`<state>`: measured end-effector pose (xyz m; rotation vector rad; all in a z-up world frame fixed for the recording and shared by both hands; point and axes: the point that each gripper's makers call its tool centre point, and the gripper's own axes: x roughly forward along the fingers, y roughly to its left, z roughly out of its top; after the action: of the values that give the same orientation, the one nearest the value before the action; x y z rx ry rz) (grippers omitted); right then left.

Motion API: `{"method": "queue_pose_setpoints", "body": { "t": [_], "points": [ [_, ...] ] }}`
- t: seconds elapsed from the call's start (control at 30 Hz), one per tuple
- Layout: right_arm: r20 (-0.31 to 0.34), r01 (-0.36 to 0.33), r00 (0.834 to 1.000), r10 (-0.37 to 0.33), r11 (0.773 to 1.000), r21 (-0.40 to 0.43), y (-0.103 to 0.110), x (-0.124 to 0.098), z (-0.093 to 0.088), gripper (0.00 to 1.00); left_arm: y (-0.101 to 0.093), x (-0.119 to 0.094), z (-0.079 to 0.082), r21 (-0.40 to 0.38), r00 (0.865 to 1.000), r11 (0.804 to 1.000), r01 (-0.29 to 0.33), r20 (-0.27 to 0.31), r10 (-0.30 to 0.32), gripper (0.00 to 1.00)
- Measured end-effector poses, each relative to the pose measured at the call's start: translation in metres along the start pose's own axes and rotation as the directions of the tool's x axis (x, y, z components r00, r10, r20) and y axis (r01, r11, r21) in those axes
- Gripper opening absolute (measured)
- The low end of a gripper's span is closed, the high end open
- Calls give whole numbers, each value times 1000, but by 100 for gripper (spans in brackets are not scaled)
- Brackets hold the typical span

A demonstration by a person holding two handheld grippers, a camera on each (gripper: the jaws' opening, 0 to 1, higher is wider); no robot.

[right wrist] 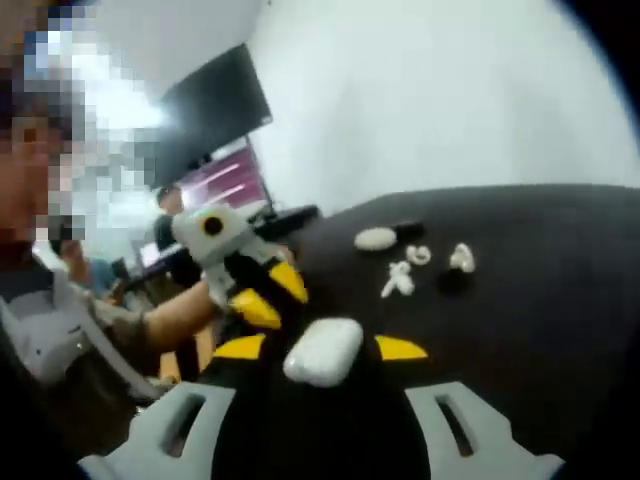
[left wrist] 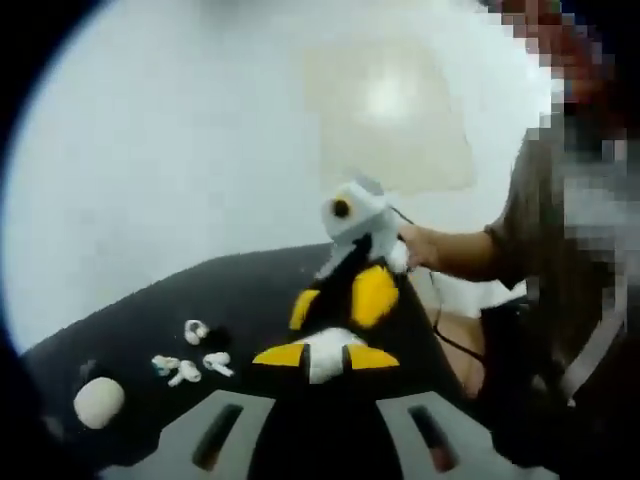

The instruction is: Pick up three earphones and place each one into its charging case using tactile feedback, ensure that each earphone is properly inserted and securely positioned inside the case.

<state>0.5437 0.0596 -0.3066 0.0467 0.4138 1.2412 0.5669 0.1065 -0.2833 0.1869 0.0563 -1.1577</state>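
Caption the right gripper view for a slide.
Right hand-held gripper holding a white charging case above a black table with loose earphones.

Blurred small earphones (left wrist: pixel 190 362), their shapes and exact number indistinct.

Black table (right wrist: pixel 560 300) (dark monitor (right wrist: pixel 215 110) behind)

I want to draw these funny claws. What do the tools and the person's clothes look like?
Each tool has pale grey jaws with dark slots rising from the bottom of its view. The right tool, seen across in the left gripper view, has a black body, yellow fingertip pads and a grey-white top. The left tool, in the right gripper view, looks alike. The person wears a dark brownish short sleeve.
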Motion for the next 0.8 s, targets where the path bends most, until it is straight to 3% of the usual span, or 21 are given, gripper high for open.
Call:
{"method": "queue_pose_setpoints", "body": {
  "t": [0.13, 0.23, 0.3, 0.4, 0.43, 0.53, 0.6, 0.67, 0.77, 0.8],
  "points": [
    [-51, 33, 998, -40, 991, -128, 9, 2, -10, 44, -5, 9, -5, -174, 998, 983, 67, -4, -69, 36],
    [-84, 52, 994, -72, 974, -222, 11, 7, -15, 45, -11, 14, -11, -213, 993, 972, 100, -32, -110, 47],
    [-92, 67, 991, -93, 964, -258, 9, 8, -16, 45, -19, 16, -24, -203, 984, 971, 125, -100, -148, 46],
    [-93, 78, 990, -105, 962, -263, 5, 6, -17, 44, -34, 19, -34, -212, 964, 960, 183, -152, -217, 46],
    [-89, 94, 989, -121, 960, -264, 0, 4, -17, 44, -33, 19, -30, -196, 969, 964, 179, -133, -207, 45],
    [-80, 156, 980, -183, 951, -268, -16, -7, -15, 42, -37, 15, -29, -211, 965, 957, 198, -129, -228, 41],
    [-78, 189, 973, -216, 947, -258, -26, -15, -14, 41, -42, 14, -31, -178, 963, 962, 205, -140, -231, 41],
    [-60, 250, 960, -272, 937, -244, -40, -24, -13, 40, -44, 14, -31, -171, 963, 964, 204, -143, -229, 40],
    [-18, 356, 931, -366, 916, -186, -64, -39, -8, 32, -44, 13, -31, -177, 961, 963, 205, -149, -232, 29],
    [-15, 346, 934, -356, 919, -190, -65, -41, -7, 32, -42, 12, -31, -172, 963, 965, 197, -151, -224, 27]
  ]
}}
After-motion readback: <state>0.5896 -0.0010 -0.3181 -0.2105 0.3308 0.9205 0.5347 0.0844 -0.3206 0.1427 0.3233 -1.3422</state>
